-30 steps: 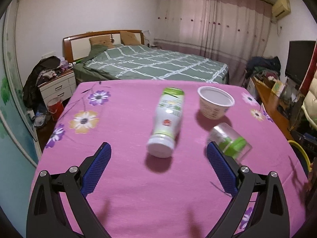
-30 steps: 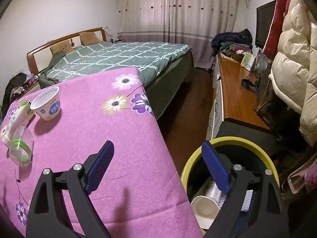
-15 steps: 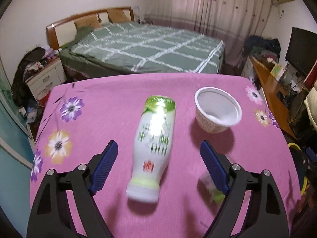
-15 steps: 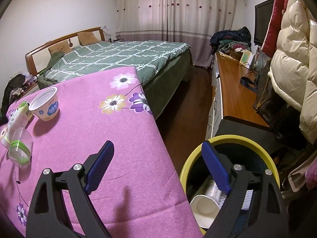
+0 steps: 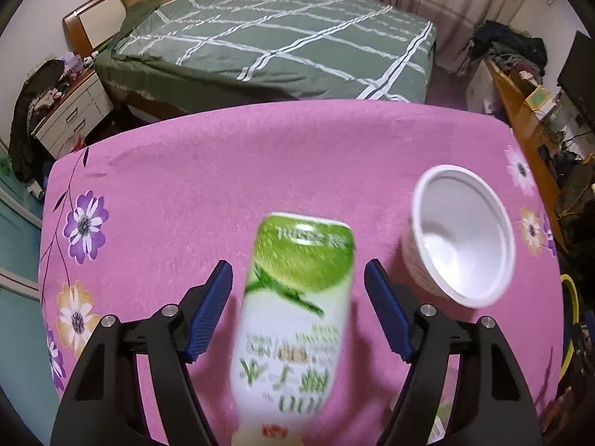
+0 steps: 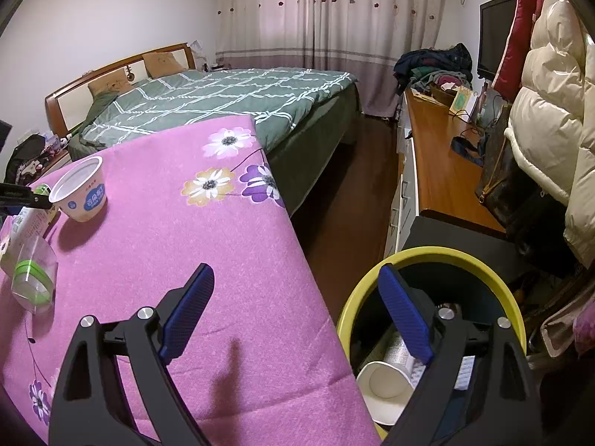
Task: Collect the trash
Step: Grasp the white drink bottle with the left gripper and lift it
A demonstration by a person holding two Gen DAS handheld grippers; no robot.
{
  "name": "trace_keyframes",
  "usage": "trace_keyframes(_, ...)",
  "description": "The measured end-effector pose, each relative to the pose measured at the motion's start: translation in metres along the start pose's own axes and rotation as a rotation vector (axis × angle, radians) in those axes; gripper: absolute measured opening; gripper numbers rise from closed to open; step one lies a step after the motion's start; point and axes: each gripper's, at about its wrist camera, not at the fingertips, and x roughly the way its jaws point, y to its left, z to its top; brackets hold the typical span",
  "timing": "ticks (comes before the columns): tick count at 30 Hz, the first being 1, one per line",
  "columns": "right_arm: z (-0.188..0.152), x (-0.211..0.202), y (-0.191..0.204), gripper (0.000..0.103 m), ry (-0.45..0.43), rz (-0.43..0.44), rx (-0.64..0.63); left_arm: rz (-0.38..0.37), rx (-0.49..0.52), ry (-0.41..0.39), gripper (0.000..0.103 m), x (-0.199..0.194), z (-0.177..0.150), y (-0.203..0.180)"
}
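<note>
Glossy plastic bottle (image 5: 297, 308), matt tablecloth (image 5: 230, 171)

Pink tablecloth (image 5: 230, 171) printed with purple, orange and white flowers. Green-and-white bottle (image 5: 297, 308). White cup (image 5: 461, 238) with blue label. Yellow-rimmed bin (image 6: 427, 256). Green bedspread (image 5: 282, 37) with white grid lines. Blue finger pads (image 5: 210, 308) on black frames.

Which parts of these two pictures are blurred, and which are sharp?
Left wrist view: the bottle between the open left gripper fingers is smeared and its print unreadable; the cup is slightly soft. Right wrist view: sharp overall; the right gripper and bin are crisp.
</note>
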Motion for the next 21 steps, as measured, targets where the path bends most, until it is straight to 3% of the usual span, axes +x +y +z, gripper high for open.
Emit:
trace_keyframes(4, -0.001, 0.001, 0.001, 0.085, 0.006, -0.001, -0.003, 0.010, -0.006, 0.044, 0.067, 0.016, 0.014, 0.005)
trace_keyframes(6, 0.000, 0.002, 0.001, 0.085, 0.006, -0.001, -0.003, 0.010, -0.001, 0.059, 0.057, 0.021, 0.019, 0.006)
trace_keyframes(9, 0.000, 0.002, 0.001, 0.085, 0.006, 0.000, -0.004, 0.002, 0.002, 0.071, 0.051, 0.022, 0.021, 0.007)
trace_keyframes(21, 0.000, 0.000, 0.004, 0.085, -0.007, -0.009, -0.010, -0.058, -0.003, -0.130, 0.051, -0.083, -0.014, 0.019)
